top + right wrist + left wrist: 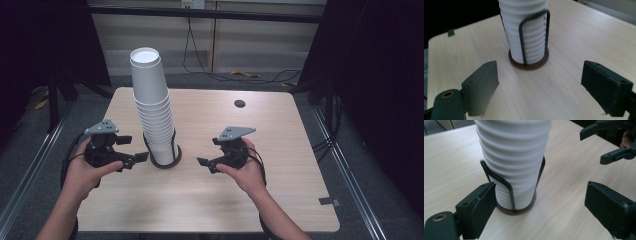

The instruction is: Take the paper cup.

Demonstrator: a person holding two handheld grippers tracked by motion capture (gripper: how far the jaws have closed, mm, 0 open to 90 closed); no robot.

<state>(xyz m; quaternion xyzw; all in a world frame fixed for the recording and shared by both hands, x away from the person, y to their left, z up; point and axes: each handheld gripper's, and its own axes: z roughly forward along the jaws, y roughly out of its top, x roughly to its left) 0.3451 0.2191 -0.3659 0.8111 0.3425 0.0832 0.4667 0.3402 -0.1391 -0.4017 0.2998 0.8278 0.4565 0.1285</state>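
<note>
A tall, leaning stack of white paper cups stands upside down in a black wire holder with a dark round base, left of the table's middle. My left gripper hovers just left of the holder and points at it, open, nothing between its pads. In the left gripper view the cups rise ahead between the two jaws, and the right gripper shows beyond. My right gripper hangs a short way right of the holder, open and empty. Its own view faces the cups.
The light wooden table has a small black round hole near its far edge and a strip of tape at its right front corner. Cables lie on the floor behind. Dark screens stand on both sides.
</note>
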